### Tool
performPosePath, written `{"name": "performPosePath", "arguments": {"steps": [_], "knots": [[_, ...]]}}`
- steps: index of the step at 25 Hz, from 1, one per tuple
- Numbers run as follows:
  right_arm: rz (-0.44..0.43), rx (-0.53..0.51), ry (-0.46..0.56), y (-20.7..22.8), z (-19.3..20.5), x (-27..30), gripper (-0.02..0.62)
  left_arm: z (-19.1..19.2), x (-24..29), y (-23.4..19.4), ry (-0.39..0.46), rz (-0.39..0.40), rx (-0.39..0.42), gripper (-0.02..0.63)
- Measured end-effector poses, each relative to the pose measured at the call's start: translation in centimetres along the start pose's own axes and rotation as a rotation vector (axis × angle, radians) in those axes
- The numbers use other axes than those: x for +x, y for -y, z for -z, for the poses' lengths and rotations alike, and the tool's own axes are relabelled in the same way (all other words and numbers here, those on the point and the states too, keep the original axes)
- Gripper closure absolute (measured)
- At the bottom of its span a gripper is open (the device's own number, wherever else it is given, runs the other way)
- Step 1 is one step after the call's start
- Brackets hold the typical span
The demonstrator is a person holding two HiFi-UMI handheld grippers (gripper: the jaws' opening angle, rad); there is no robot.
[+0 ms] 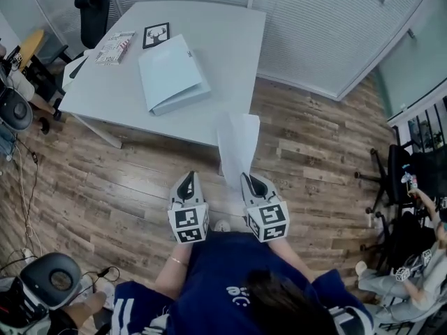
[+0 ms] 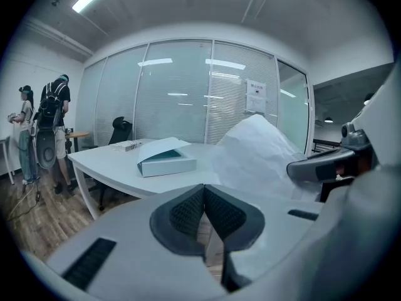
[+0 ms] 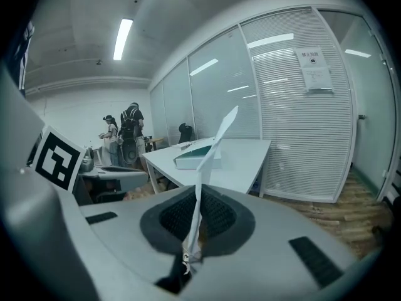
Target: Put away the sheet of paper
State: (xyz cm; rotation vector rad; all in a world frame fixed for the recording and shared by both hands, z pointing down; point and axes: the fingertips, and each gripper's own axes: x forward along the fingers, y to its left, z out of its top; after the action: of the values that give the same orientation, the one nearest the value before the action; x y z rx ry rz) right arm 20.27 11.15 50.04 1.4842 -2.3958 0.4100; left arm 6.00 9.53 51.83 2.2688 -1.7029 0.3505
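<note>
The person is holding the two hand-held grippers side by side over the wooden floor [image 1: 105, 187], just short of the white counter [image 1: 223, 61]. The right hand-held gripper [image 3: 195, 224] is pinching the sheet of paper [image 1: 239, 142] by its near edge, its jaws closed tight on it. The sheet is standing up edge-on from the pads and reaching forward in the air. In the head view its far end is overlapping the counter's near edge. The left hand-held gripper [image 2: 203, 213] is carrying nothing, its two pads pressing flat against each other. It is sitting just beside the right one, apart from the paper. On the counter a pale blue folder [image 1: 171, 75] is lying closed, with a framed deer picture [image 1: 156, 35] and a booklet [image 1: 115, 47] lying beyond it.
</note>
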Motion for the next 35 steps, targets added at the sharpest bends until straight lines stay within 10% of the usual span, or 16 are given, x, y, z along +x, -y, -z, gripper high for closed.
{"name": "performPosePath", "arguments": {"steps": [16,35], "knots": [[0.122,0.042,-0.020,3.2,-6.0,12.1,0.588,-5.7,11.8,-9.5,0.000,-0.018,0.044,0.603],[0.346,-0.011,0.000,6.4,-13.2,21.0,0.588,-9.5,21.1,-14.9,-0.028,0.170,0.149,0.601]]}}
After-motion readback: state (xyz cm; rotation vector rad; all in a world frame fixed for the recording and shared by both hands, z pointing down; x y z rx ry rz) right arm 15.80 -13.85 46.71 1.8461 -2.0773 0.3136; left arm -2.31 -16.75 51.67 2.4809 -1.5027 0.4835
